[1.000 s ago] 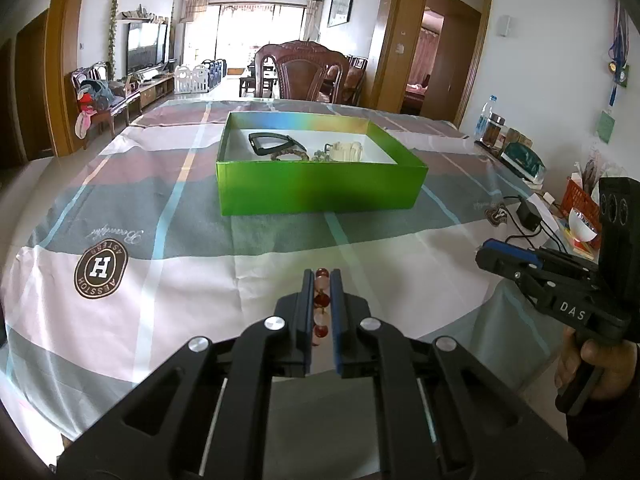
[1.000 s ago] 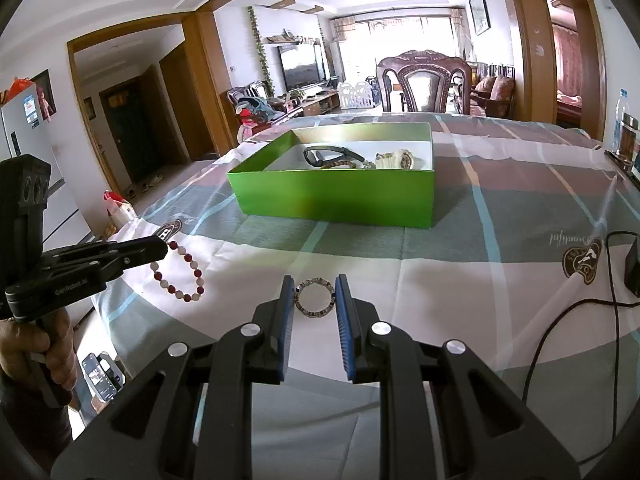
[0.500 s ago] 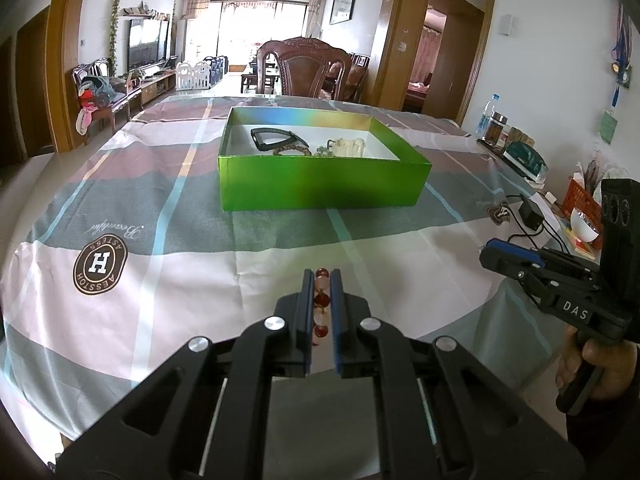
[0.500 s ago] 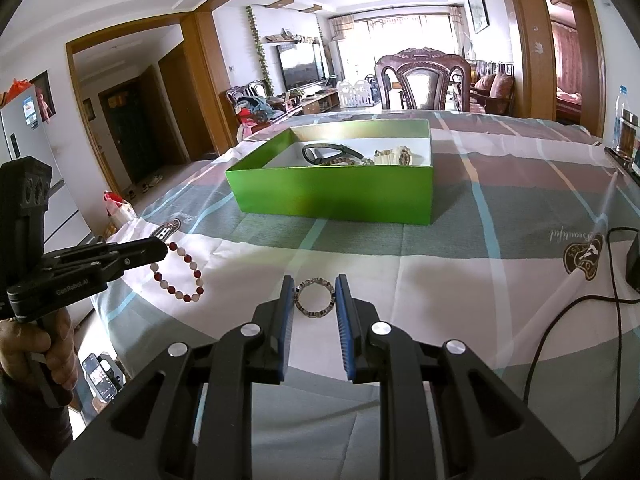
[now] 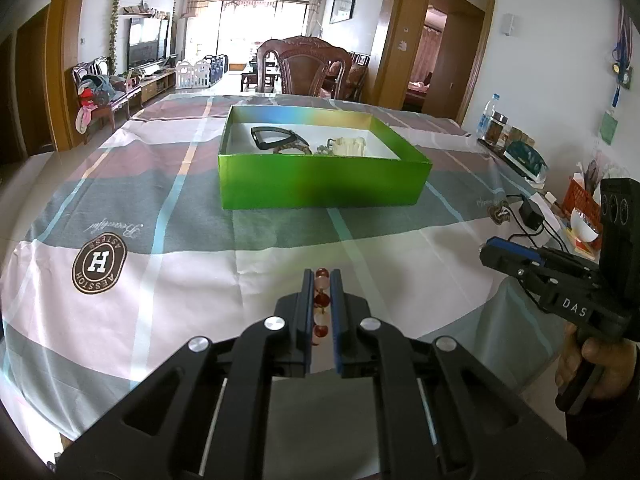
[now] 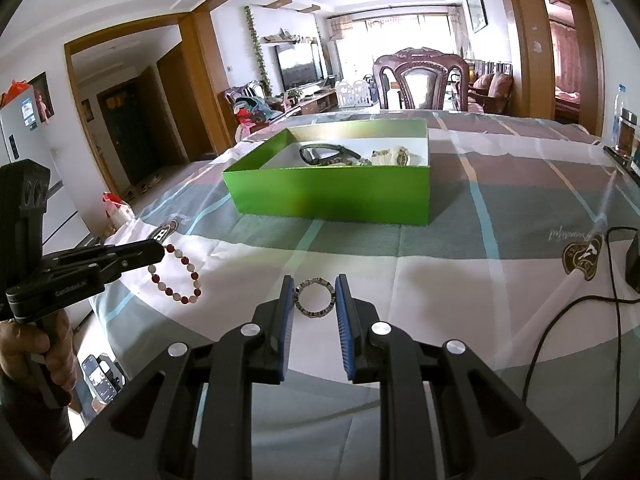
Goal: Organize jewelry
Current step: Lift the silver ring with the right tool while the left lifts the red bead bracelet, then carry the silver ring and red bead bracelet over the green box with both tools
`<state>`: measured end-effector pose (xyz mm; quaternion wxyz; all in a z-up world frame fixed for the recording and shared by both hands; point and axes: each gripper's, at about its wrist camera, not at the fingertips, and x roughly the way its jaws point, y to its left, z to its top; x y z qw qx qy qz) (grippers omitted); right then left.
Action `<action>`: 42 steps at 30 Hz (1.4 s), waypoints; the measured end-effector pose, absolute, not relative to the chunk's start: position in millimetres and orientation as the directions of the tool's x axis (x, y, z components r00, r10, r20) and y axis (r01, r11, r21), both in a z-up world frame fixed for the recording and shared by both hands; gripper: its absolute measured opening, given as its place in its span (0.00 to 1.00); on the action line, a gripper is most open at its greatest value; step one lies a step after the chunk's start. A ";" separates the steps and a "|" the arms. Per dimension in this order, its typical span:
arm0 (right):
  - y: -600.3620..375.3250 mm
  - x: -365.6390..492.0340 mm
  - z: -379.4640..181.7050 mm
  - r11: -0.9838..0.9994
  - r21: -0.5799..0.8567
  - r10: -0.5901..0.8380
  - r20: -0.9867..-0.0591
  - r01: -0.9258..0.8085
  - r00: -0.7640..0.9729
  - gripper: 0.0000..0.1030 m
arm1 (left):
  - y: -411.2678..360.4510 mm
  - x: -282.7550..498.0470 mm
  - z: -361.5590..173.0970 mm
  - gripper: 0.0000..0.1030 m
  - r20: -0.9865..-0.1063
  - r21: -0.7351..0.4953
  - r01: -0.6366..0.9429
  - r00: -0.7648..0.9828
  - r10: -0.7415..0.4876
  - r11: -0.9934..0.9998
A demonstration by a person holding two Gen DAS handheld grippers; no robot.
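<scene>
While the red-and-white bead bracelet (image 5: pixel 321 304) sits pinched between the pads of our left tongs (image 5: pixel 321 280), most of its loop hangs free below their tips, above the near part of the surface, as the right wrist view shows. Our right tongs (image 6: pixel 315 286) are closed on a dark, metallic link bracelet (image 6: pixel 315 297), a small ring of links whose two sides touch the blue pads; whether it rests on the cloth or is lifted just off it we cannot tell.

Further back, well apart from both bracelets, stands the green box (image 5: pixel 320 184), open at the top with a white floor. Inside it we see a black band (image 5: pixel 272 136) towards the left, a brownish beaded piece just beside it, and a pale cream-coloured piece (image 5: pixel 350 146) towards the right; the small items between them are too fine to name.

A checked tablecloth (image 5: pixel 180 216) in pink, grey and white with pale blue lines covers the surface, and a round brown badge with an H (image 5: pixel 99 263) is printed on it at the left. A black cable (image 6: pixel 560 320) and adapter lie at the right edge. Beyond the box a carved wooden chair (image 5: pixel 306 66) faces us. A hand (image 6: pixel 24 354) grips each tool's handle.
</scene>
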<state>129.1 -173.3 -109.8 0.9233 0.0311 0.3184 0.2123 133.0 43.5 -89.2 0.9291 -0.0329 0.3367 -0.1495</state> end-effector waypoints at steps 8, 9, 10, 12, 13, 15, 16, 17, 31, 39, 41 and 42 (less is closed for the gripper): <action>-174.8 130.4 -90.9 0.911 0.164 0.403 -0.535 -0.377 0.742 0.20 | 45.7 134.3 -64.9 0.08 -0.570 -0.135 0.269 0.766 -0.297 0.954; -174.7 130.9 -87.0 0.912 0.160 0.403 -0.529 -0.379 0.747 0.20 | 45.5 134.7 -59.7 0.08 -0.561 -0.129 0.273 0.773 -0.297 0.953; -175.5 131.6 -80.2 0.912 0.154 0.403 -0.517 -0.381 0.755 0.20 | 45.3 135.9 -53.9 0.08 -0.553 -0.123 0.274 0.779 -0.296 0.954; -176.4 132.9 -68.0 0.912 0.144 0.402 -0.497 -0.383 0.769 0.20 | 45.1 137.8 -39.3 0.08 -0.530 -0.106 0.278 0.797 -0.291 0.955; -176.7 133.2 -61.0 0.914 0.133 0.398 -0.484 -0.384 0.779 0.20 | 44.8 138.7 -31.7 0.08 -0.516 -0.097 0.279 0.807 -0.288 0.955; -177.6 133.9 -50.5 0.915 0.120 0.395 -0.468 -0.385 0.791 0.20 | 44.1 140.0 -20.0 0.08 -0.497 -0.086 0.278 0.820 -0.283 0.957; -178.0 134.0 -44.6 0.915 0.114 0.393 -0.456 -0.386 0.799 0.20 | 44.0 141.2 -15.6 0.08 -0.492 -0.083 0.277 0.824 -0.281 0.957; -178.0 134.0 -39.0 0.916 0.106 0.391 -0.445 -0.386 0.806 0.20 | 43.5 142.6 -10.8 0.08 -0.485 -0.078 0.277 0.829 -0.279 0.958; -173.2 146.7 16.0 0.907 0.060 0.409 -0.365 -0.418 0.836 0.20 | 48.2 167.4 42.5 0.08 -0.437 -0.043 0.286 0.856 -0.275 0.957; -170.4 162.0 50.7 0.900 0.044 0.424 -0.325 -0.435 0.845 0.20 | 45.5 185.0 73.6 0.08 -0.415 -0.024 0.301 0.865 -0.283 0.953; -170.9 166.2 56.8 0.898 0.043 0.428 -0.318 -0.438 0.846 0.20 | 44.4 191.3 80.9 0.08 -0.414 -0.037 0.312 0.860 -0.299 0.949; -170.6 168.5 59.5 0.898 0.041 0.427 -0.315 -0.438 0.848 0.20 | 44.0 194.8 84.5 0.08 -0.415 -0.042 0.317 0.857 -0.305 0.947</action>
